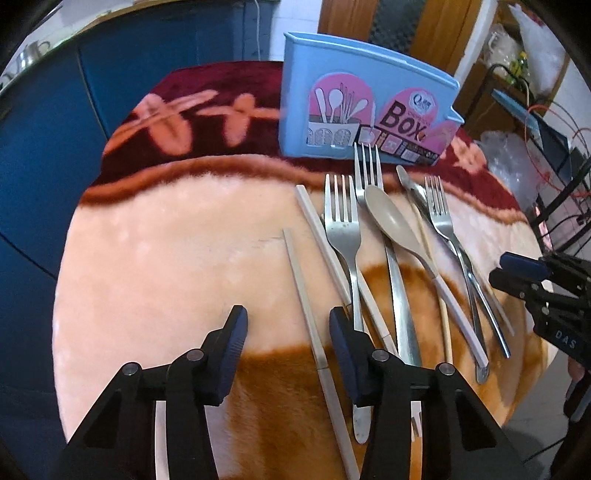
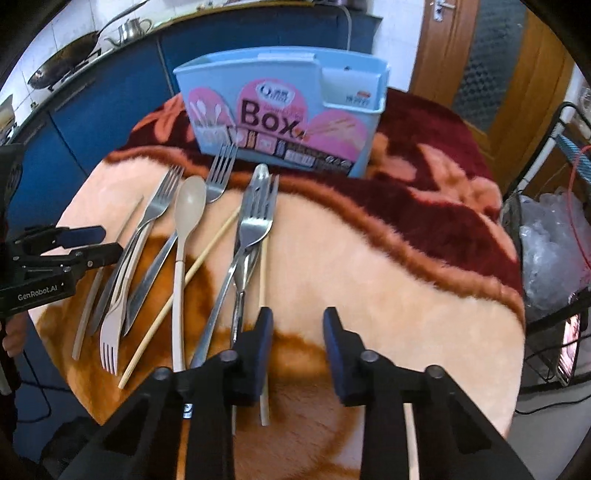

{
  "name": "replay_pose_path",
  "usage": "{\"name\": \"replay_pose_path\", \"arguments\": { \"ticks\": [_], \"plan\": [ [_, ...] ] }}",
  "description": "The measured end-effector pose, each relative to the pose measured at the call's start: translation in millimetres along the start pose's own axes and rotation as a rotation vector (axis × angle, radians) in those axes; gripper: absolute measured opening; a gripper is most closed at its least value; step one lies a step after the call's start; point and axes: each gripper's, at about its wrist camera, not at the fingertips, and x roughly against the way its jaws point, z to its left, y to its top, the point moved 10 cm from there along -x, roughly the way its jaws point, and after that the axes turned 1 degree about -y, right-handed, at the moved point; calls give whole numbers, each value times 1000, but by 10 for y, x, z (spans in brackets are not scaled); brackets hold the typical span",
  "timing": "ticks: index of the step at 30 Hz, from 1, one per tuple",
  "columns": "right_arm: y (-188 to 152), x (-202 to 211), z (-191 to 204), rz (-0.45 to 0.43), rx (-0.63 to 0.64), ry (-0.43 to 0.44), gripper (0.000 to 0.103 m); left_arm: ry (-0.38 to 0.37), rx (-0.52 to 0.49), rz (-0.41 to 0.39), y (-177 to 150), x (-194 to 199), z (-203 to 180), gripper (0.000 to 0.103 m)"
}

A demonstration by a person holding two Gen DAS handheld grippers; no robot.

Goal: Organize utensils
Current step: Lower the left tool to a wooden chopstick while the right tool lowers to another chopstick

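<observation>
Left tool [image 1: 288,332]: your jaws stand apart around a beige chopstick [image 1: 304,306], pads not touching it.
Right tool [image 2: 297,332]: parted, nothing between (bare blanket below).
Utensils: forks [image 2: 255,225], beige spoon [image 2: 188,206] lying loose on tabletop [image 2: 406,288].
Holder: blue box [image 2: 280,107] upright behind them.

A home kitchen: wok [image 2: 64,61] and kettle [image 2: 131,29] on a blue-fronted counter [image 2: 110,74], wooden door [image 2: 491,74].

Both grippers tilt steeply downward. The left gripper [image 1: 288,332] has its fingers [image 1: 236,328] partly apart, nothing pressed between them; the right gripper [image 2: 297,332] is narrower, its fingers [image 2: 332,332] likewise gripping nothing.
</observation>
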Motion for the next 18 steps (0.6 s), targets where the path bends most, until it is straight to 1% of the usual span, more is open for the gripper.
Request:
{"name": "replay_pose_path", "arguments": {
  "ticks": [3, 6, 8, 9, 10, 11, 13, 18],
  "plan": [
    [35, -31, 50, 18, 23, 5, 29, -3, -10, 27, 22, -26, -4, 43],
    [79, -93, 102, 43, 25, 17, 24, -5, -8, 41, 40, -41, 10, 36],
    [69, -168, 119, 73, 22, 13, 21, -16, -8, 50, 58, -44, 3, 28],
    [69, -184, 125, 71, 32, 3, 19, -23, -6, 51, 64, -46, -1, 25],
    [72, -178, 136, 68, 38, 1, 16, -37, -1, 50, 67, -40, -2, 16],
    [75, -165, 132, 66, 28, 7, 8, -61, 7, 52, 61, -34, -9, 9],
    [60, -150, 106, 70, 4, 11, 7, -78, 15, 52, 46, -28, -8, 9],
    [-145, -60, -80, 122, -74, 3, 7, -85, 18, 69, -17, 14, 19, 9]
  ]
}}
